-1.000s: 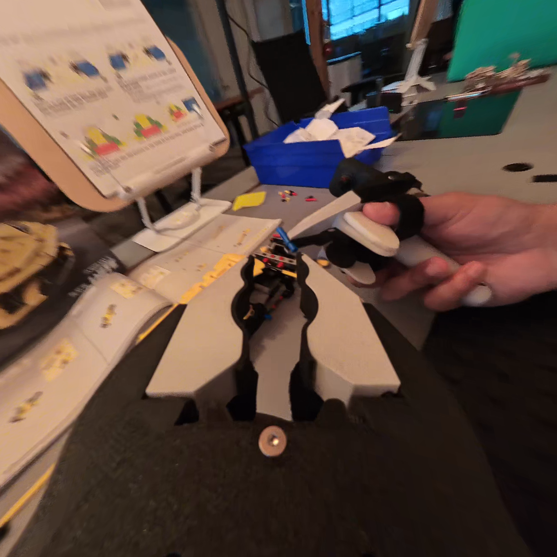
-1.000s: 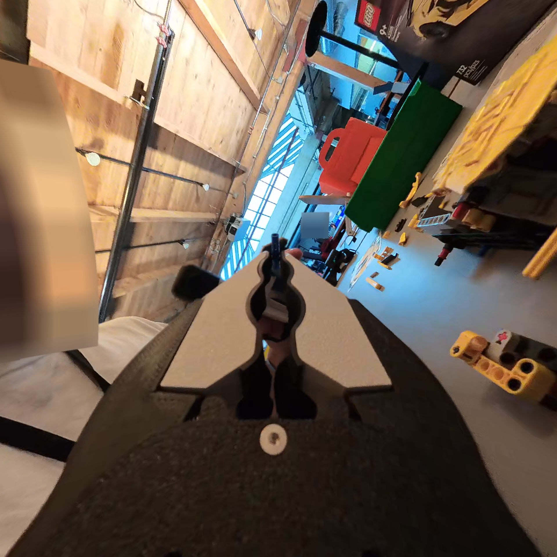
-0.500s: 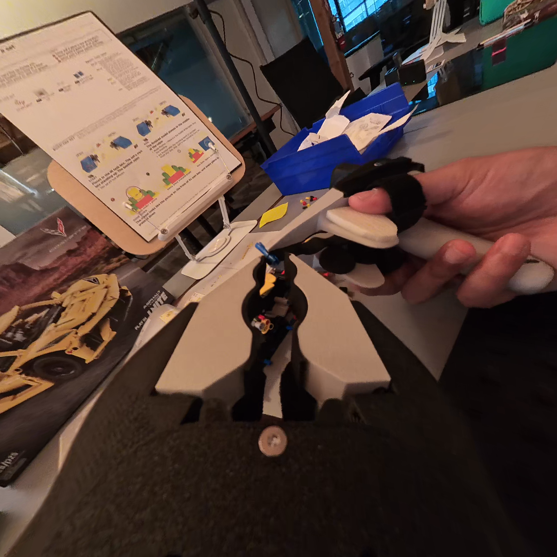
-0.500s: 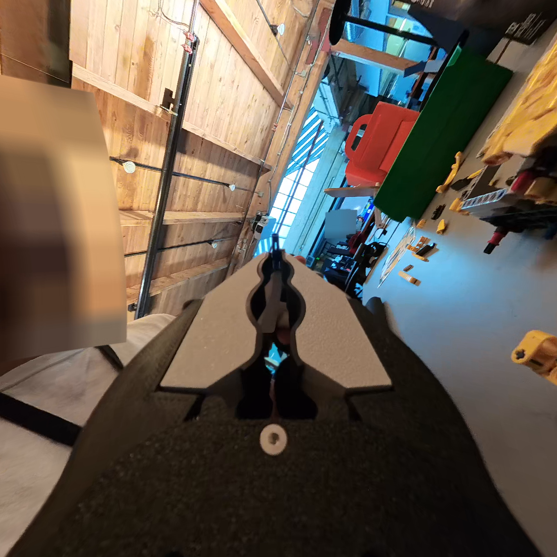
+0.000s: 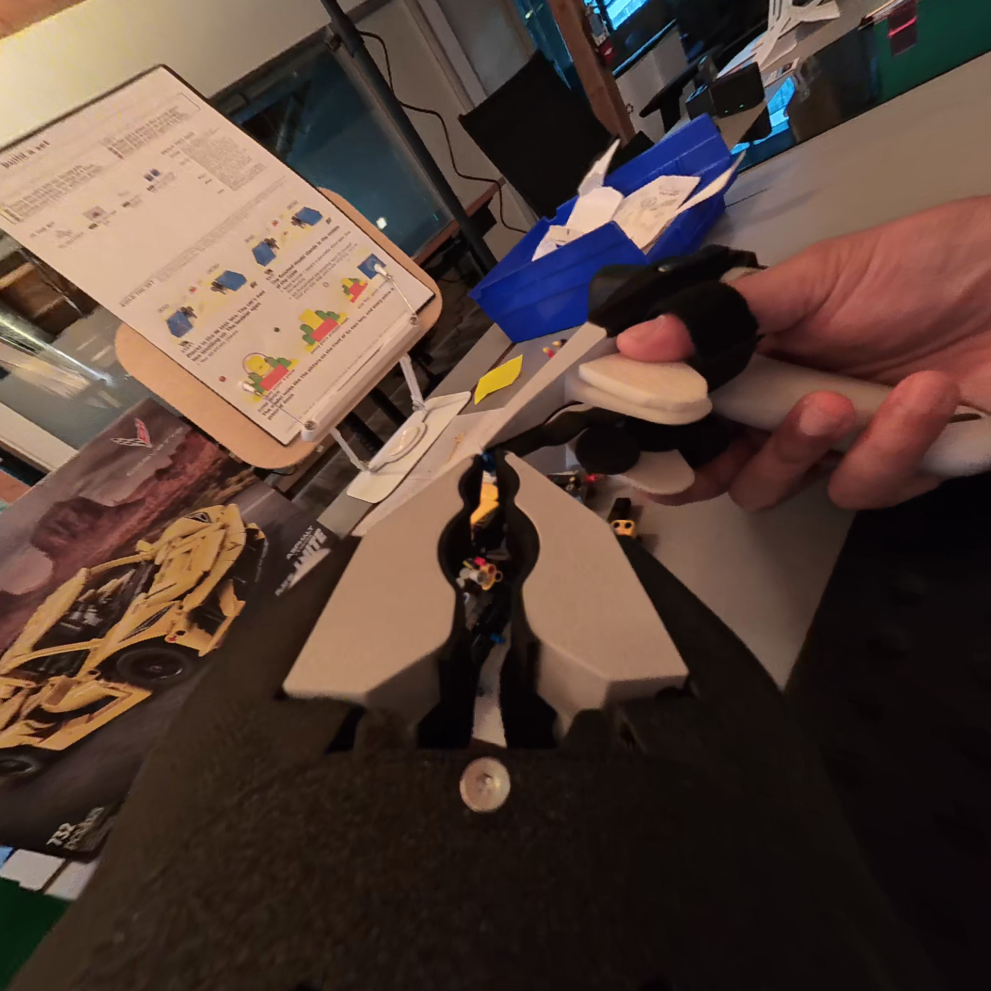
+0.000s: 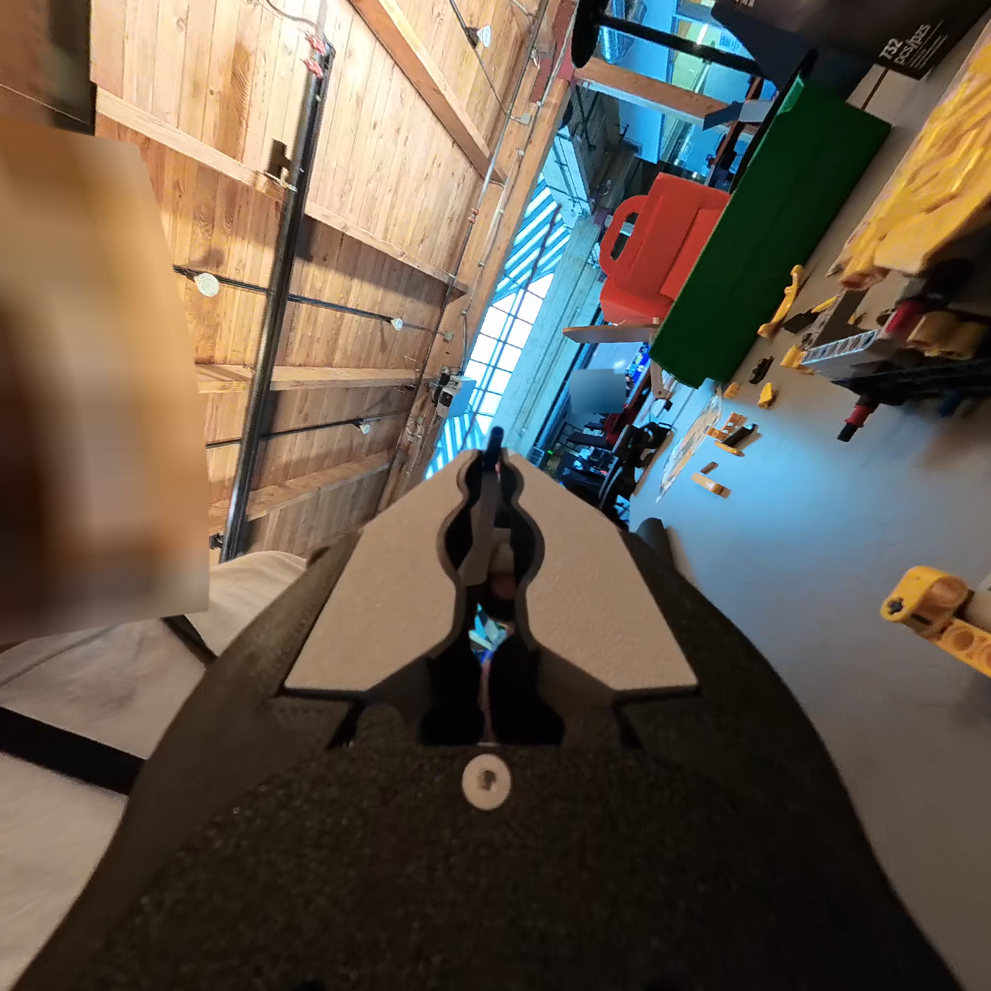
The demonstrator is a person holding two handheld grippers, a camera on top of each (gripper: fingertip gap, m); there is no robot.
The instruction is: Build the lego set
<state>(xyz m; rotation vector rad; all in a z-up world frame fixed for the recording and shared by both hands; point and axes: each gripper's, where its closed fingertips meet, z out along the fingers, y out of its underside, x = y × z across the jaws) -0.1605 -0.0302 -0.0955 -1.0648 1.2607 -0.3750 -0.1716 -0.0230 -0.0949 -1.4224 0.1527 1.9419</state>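
left gripper (image 5: 485, 472): jaws pinching small black-yellow lego assembly (image 5: 482, 574), frame centre
right gripper (image 6: 490, 461): jaws pinching blue pin (image 6: 493, 441)

Printed writing covers the instruction sheet (image 5: 214, 252) on its clipboard stand, and more lettering and a crossed-flag emblem mark the car-picture set box (image 5: 134, 563); the box corner (image 6: 911, 51) also carries print.

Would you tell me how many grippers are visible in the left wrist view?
2. The left gripper, foreground, grips a lego assembly; the right gripper, in a hand, enters from the right with a blue pin.
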